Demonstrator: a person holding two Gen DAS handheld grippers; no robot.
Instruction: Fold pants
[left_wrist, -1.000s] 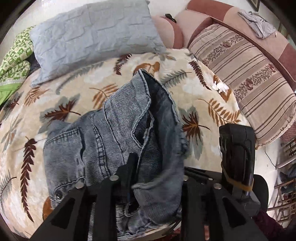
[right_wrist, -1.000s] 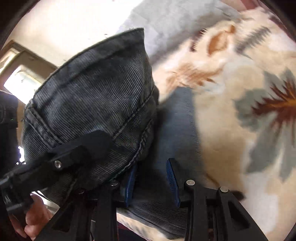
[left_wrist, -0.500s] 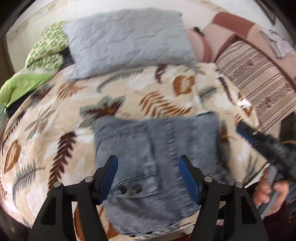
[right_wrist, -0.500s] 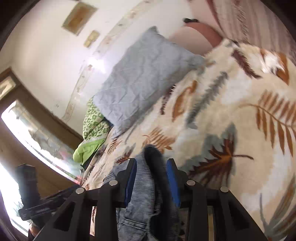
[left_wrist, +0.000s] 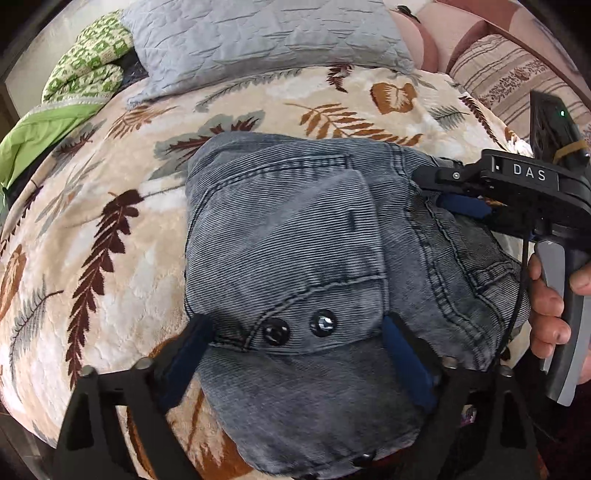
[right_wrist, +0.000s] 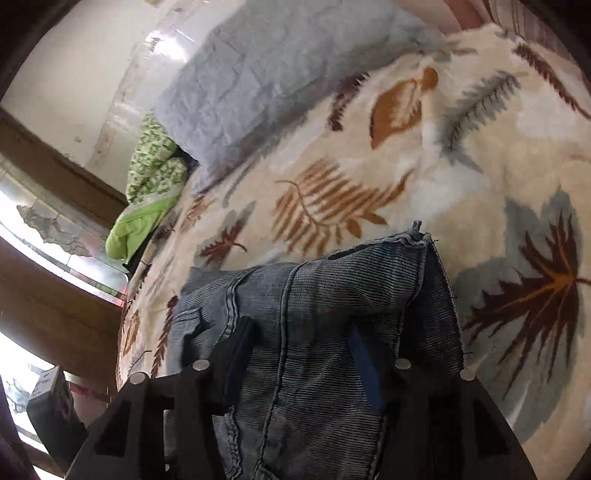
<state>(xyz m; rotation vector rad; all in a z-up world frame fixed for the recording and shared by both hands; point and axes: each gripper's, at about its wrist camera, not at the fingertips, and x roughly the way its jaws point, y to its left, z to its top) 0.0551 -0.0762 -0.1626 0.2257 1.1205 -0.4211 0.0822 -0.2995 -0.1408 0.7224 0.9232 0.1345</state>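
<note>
Grey-blue corduroy denim pants (left_wrist: 295, 236) lie folded into a compact bundle on the leaf-patterned bedspread (left_wrist: 110, 229). Two dark snap buttons show near its front edge. My left gripper (left_wrist: 295, 343) is open, its blue-padded fingers spread either side of the bundle's near edge. My right gripper (left_wrist: 439, 192) comes in from the right, its jaws parted at the bundle's right side. In the right wrist view the pants (right_wrist: 332, 314) fill the space between the spread fingers of the right gripper (right_wrist: 299, 350), and the folded corner stands up ahead.
A grey quilted pillow (left_wrist: 266, 37) lies at the head of the bed. Green patterned bedding (left_wrist: 81, 74) is piled at the far left. A striped cushion (left_wrist: 517, 77) and pink headboard are at the right. The bed's near edge is close below the bundle.
The hanging pants leg came down and the pants now lie as a flat folded bundle. My left gripper opened and moved closer. My right gripper opened from its hold on the fabric.
</note>
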